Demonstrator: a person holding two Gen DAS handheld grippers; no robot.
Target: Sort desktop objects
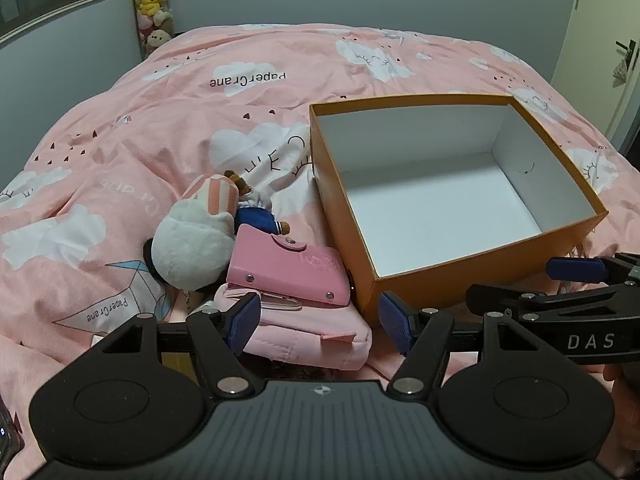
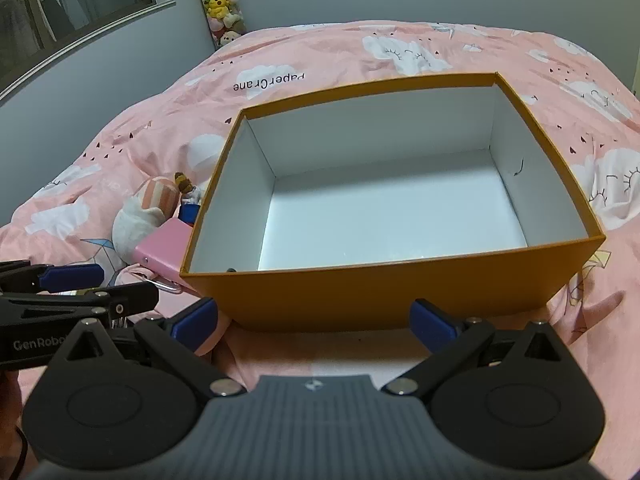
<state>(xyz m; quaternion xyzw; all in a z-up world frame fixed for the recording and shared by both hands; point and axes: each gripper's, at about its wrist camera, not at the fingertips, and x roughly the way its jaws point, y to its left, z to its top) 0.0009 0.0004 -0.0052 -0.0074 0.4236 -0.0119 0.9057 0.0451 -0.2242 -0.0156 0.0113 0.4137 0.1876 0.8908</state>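
Observation:
An orange box (image 1: 480, 256) with a white inside stands on the bed, nothing in it (image 2: 384, 292). Left of it lie a pink snap wallet (image 1: 288, 272), a pink fabric pouch (image 1: 312, 340) beneath it, a white plush toy (image 1: 192, 240) and a small bear in blue (image 1: 256, 216). My left gripper (image 1: 322, 320) hangs open over the pouch, its blue pads either side of it without touching. My right gripper (image 2: 314, 322) is open wide just before the box's near wall, with nothing between its fingers. The wallet (image 2: 162, 252) and plush (image 2: 136, 220) show at the left of the right wrist view.
The pink quilt (image 1: 160, 140) with cloud prints covers the whole bed. A column of plush toys (image 1: 154, 4) hangs in the far corner. A window (image 2: 72, 12) is at the left wall. The right gripper's arm (image 1: 560, 308) reaches in beside the box.

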